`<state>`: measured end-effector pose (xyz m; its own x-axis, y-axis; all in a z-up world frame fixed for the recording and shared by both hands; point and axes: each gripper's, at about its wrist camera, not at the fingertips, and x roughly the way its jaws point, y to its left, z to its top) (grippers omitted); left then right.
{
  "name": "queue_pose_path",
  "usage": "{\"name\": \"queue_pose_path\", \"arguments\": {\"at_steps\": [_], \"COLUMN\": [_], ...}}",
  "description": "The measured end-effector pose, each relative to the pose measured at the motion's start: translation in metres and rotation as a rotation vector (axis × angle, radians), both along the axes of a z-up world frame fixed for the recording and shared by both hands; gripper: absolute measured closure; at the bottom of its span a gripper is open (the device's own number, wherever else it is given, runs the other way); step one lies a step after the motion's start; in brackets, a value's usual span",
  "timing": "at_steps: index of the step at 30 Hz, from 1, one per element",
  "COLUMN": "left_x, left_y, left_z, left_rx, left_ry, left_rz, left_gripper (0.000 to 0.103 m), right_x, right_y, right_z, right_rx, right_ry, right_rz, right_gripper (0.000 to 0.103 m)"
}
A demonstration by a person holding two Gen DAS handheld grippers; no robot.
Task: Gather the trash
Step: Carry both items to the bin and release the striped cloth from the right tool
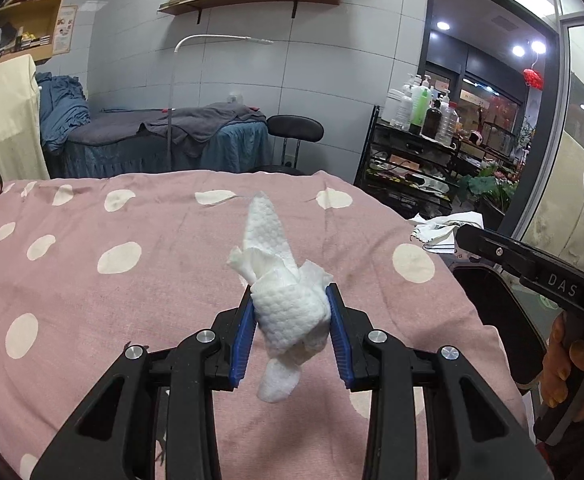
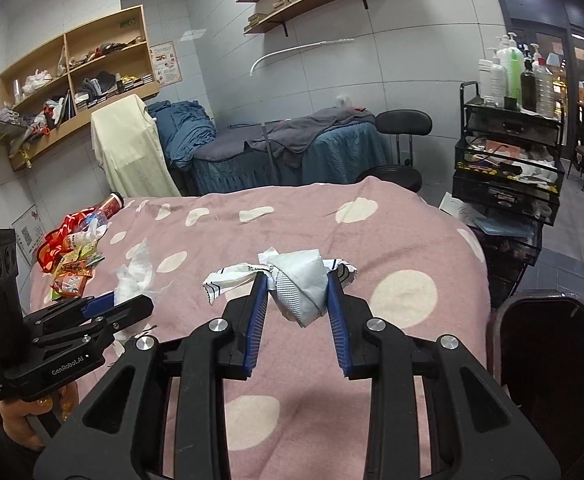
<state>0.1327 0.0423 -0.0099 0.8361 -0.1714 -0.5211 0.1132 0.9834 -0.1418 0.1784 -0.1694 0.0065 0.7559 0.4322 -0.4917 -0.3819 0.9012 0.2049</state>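
White paper towel (image 1: 288, 308) is sitting clamped between my left gripper (image 1: 290, 300) pads, its long axis pointing away over the pink bedspread (image 1: 132, 280). My right gripper (image 2: 298, 280) is pinching a crumpled wrapper (image 2: 300, 280) crosswise.

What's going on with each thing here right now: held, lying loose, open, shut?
Left gripper: shut on the white tissue.
White tissue: crumpled, pinched between the blue pads, lifted off the bed.
Right gripper: shut on the crumpled wrapper.
Crumpled wrapper: squeezed between the pads, ends sticking out sideways.
Snack packets: lying loose at the bed's far left edge.
Dark bin: open, beside the bed.
Pink spotted bedcover: spread flat, slightly wrinkled.
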Motion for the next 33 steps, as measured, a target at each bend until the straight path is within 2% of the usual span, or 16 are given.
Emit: {"name": "queue_pose_path", "arguments": {"at_steps": [6,21,33], "left_x": [-0.010,-0.013,-0.008], "left_y": [-0.023,-0.081,-0.122], "left_z": [0.000,0.003,0.003], "left_rx": [-0.030,-0.029,-0.025], "left_ry": [-0.010,-0.012,-0.004], "left_rz": [-0.057,-0.173,-0.268], "left_gripper": [0.069,0.069,0.069], "right_x": [-0.020,-0.050,-0.048], "right_y": [-0.037,-0.125,-0.185], "right_z": [-0.002,-0.021,-0.059], "right_rx": [0.025,0.049,0.017], "right_ry": [-0.004,0.024,0.114], "right_rz": [-0.072,-0.317,-0.511], "right_gripper": [0.072,0.072,0.072]}}
